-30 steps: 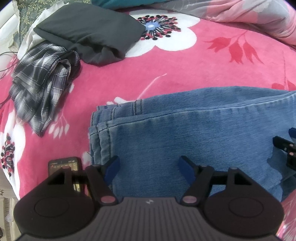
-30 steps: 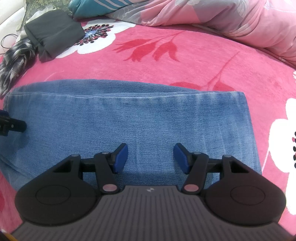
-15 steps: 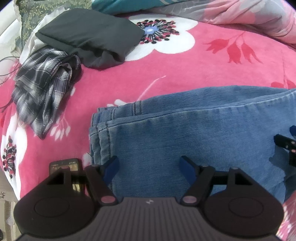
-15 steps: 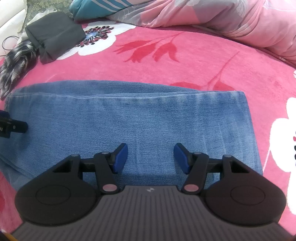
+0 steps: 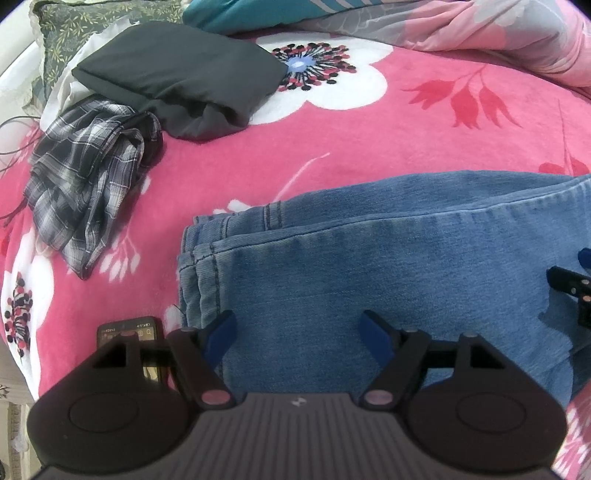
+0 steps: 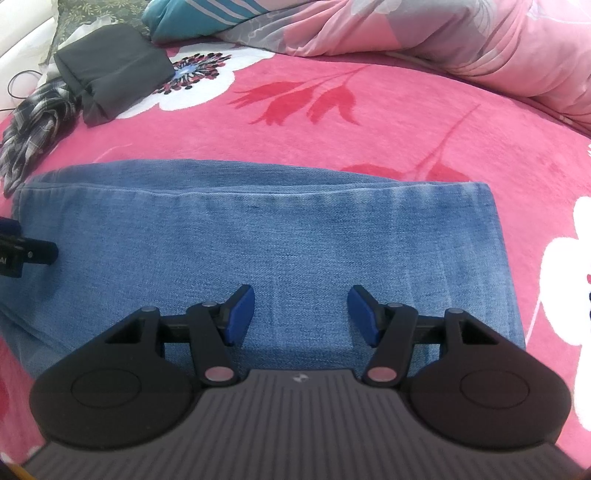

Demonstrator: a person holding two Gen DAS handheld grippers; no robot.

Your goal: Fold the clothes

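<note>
Folded blue jeans lie flat on a pink flowered blanket. My left gripper hovers open over their left end, near the stacked hems, with nothing between its blue pads. In the right wrist view the same jeans stretch across the middle, and my right gripper stands open above their near right part, pads apart and empty. Each gripper's black tip shows at the edge of the other's view.
A folded dark grey garment and a crumpled plaid shirt lie at the far left. A phone rests on the blanket just left of the jeans. Pink bedding and a teal pillow line the back.
</note>
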